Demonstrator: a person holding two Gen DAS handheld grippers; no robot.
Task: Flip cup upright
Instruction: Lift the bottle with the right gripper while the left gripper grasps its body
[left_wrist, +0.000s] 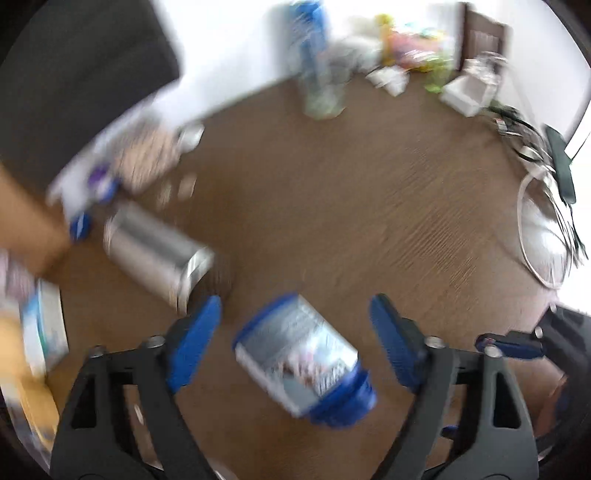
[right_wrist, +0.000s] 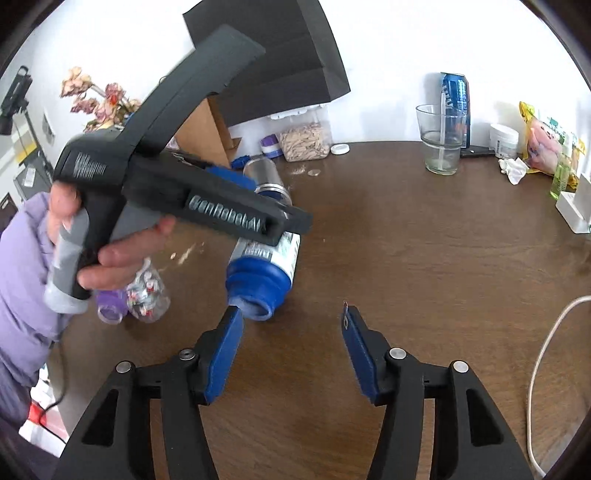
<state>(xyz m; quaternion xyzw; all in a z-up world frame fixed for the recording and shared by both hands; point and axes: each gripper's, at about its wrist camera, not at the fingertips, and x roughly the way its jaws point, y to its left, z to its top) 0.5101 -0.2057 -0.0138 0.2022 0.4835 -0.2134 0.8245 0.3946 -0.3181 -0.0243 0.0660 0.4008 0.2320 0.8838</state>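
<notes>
Cup sideways between open left claw

A lived-in home: wooden table cluttered with dried flowers, snack bags, drinking glass.

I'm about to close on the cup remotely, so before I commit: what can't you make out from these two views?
- Left wrist view: motion blur smears the cup; its label and open end are unreadable.
- Right wrist view: the left gripper's body hides the cup's upper half.
- Steel tumbler: blurred in the left view, mostly hidden in the right.
- Contact between the right gripper and the cup: unclear.
</notes>
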